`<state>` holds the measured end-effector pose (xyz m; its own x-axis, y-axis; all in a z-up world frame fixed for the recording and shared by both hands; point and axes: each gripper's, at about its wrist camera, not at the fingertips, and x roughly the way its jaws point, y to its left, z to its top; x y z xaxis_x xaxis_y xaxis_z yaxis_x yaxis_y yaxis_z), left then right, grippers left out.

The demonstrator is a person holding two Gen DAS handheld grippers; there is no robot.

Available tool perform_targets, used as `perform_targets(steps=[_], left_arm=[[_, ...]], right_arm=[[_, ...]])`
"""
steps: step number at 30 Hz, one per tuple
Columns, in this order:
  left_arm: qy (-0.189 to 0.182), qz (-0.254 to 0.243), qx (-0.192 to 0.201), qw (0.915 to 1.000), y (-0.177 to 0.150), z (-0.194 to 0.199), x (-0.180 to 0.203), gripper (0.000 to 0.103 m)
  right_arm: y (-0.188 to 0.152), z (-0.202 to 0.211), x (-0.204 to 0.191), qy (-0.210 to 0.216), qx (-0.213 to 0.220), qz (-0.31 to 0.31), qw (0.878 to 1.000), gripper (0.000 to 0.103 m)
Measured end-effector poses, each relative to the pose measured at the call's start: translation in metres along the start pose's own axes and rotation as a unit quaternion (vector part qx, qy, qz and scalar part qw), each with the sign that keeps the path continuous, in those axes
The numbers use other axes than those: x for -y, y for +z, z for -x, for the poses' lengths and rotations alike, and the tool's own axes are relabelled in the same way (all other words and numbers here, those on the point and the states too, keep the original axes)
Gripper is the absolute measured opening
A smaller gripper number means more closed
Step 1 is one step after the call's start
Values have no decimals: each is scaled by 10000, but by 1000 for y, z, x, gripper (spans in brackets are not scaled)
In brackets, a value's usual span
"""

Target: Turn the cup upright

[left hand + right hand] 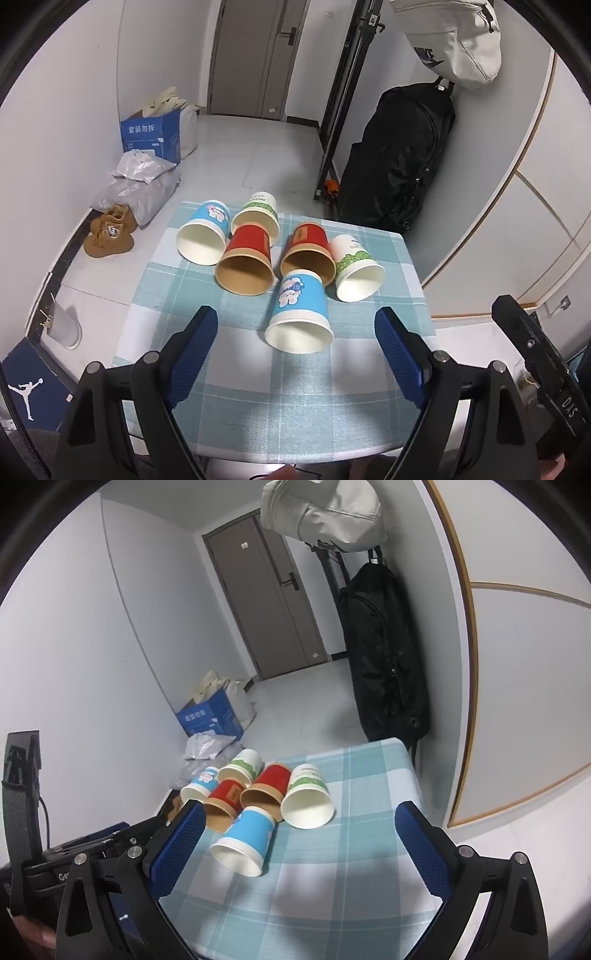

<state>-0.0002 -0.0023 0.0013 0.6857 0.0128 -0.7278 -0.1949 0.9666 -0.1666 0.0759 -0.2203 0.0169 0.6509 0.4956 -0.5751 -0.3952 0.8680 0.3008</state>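
Several paper cups lie on their sides on a blue checked tablecloth (236, 406), mouths toward me. The nearest is a blue cup (299, 314), also in the right wrist view (245, 840). Behind it lie two red cups (247, 260) (308, 251), two white cups with green print (354, 269) (258, 210) and a second blue cup (203, 234). My left gripper (295, 321) is open and empty, its jaws either side of the near blue cup, just short of it. My right gripper (299, 816) is open and empty, near the cups.
The small table ends just behind the cups and at the right edge (413, 775). On the floor are a blue box (149, 136), grey bags (140, 181) and brown shoes (110, 232). A black backpack (399, 155) hangs at the right wall.
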Motion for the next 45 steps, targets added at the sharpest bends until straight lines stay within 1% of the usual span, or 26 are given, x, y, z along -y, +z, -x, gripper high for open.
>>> perform_targets(steps=[3,4,5,6,7,10,12,20,35,41,45], left_arm=[[303,-386,250,9985,0,5,13,84],[371,-488,477,9970,-2,15,19,84],[390,-486,464,9970,-3,16,23,84],[392,-451,529,9968,-6,19,24,84],[457,-494,601,9959,-11,24,33,84],[248,-273,367,9986,-2,16,22,84],[67,-14,273,9996,3,12,1,84],[20,-47,295,9996,-1,12,3,84],[28,-24,278,9996,-1,11,5,84],[16,-61,203,9998,-3,8,5,84],[34,-81,241,9997,-3,8,7,84]], right_arm=[[-1,-1,-1,-15,63,63,10000,103],[-1,-1,-1,-11,57,49,10000,103],[-2,-1,-1,-17,56,52,10000,103],[-2,-1,-1,10,57,25,10000,103],[-2,-2,-1,-3,42,38,10000,103],[2,-4,-3,-25,15,28,10000,103],[3,-3,-5,-34,12,19,10000,103],[0,-1,1,-34,29,4,10000,103],[-2,-1,0,-61,-10,59,10000,103],[-3,-1,0,-86,5,43,10000,103],[-3,-2,-1,-92,0,37,10000,103]])
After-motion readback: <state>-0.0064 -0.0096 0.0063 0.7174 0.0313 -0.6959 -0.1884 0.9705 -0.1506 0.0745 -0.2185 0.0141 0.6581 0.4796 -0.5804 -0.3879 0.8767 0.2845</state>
